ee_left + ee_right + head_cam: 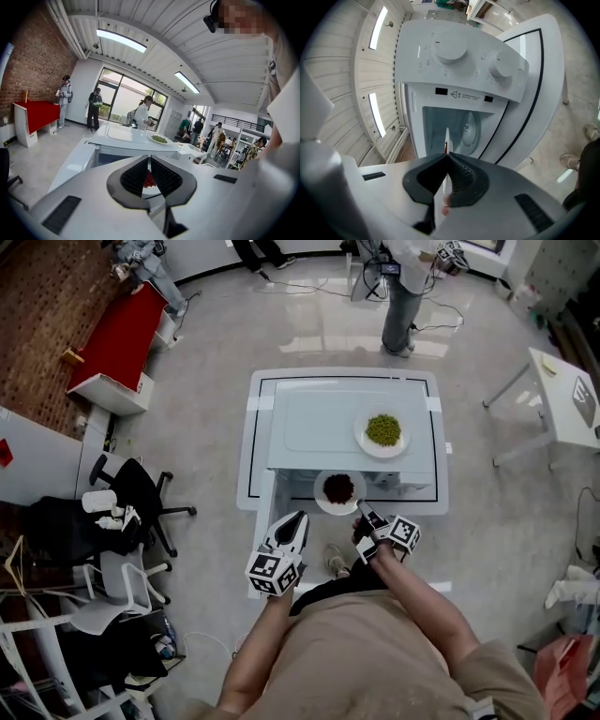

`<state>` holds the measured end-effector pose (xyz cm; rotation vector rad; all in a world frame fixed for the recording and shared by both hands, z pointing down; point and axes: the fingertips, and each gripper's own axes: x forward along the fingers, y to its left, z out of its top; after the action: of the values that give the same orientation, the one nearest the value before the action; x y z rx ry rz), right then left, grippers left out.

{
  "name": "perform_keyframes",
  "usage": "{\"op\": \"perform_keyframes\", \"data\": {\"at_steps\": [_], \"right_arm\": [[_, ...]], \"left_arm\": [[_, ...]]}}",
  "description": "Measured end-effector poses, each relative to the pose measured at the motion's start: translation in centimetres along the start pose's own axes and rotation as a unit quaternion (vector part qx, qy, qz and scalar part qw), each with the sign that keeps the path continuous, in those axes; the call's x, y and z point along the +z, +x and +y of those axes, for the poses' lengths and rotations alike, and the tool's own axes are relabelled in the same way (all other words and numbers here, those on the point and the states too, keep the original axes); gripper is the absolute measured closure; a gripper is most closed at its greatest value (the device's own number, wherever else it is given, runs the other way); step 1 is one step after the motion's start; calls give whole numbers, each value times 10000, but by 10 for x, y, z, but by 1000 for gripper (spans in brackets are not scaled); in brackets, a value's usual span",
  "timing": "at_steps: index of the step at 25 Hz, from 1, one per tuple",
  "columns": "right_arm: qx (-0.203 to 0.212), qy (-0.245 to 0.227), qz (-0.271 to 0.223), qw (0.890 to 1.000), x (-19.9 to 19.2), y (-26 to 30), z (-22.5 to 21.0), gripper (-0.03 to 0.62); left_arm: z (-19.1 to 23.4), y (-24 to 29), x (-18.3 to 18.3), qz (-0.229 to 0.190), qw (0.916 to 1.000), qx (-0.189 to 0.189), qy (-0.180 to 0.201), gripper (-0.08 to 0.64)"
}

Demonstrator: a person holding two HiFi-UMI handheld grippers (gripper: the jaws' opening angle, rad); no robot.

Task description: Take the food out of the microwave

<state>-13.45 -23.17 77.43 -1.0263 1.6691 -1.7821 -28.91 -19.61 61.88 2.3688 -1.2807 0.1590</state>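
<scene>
White plate [322, 502] of red food [338, 487] hung pinched in my right gripper [362, 510]; my left gripper [299, 517] was closed, empty.

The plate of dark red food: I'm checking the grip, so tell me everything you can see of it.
The plate is round, white, shallow and ceramic-looking, with a heap of dark red food at its middle. It looks roughly level, held just in front of the open microwave. The right tongs are shut on its near rim, which shows edge-on between their pads in the right gripper view. The left tongs sit close beside it, seemingly apart.
</scene>
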Motion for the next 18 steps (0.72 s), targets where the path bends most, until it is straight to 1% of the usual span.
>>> {"op": "perform_keyframes", "data": {"at_steps": [2,4,8,12,14,18], "right_arm": [[25,-31,230,9997,-6,-7,10,580],[37,35,483,9988,-16,-15,21,580],[139,-94,876,9960,-23,-31,37,580],[77,170,1131,9934,-30,-46,53,580],[98,82,1275,9918,-31,-54,66,580],[342,-125,1485,9882,-22,-66,92,580]], "left_arm": [[2,-4,0,-28,9999,80,-90,551],[1,-8,0,-59,9998,157,-144,551],[-1,-15,5,-159,9993,318,-133,551],[-2,-20,10,-223,9982,542,-152,551],[-6,-24,11,-259,9974,647,-198,551],[-16,-27,19,-352,9961,794,-186,551]]}}
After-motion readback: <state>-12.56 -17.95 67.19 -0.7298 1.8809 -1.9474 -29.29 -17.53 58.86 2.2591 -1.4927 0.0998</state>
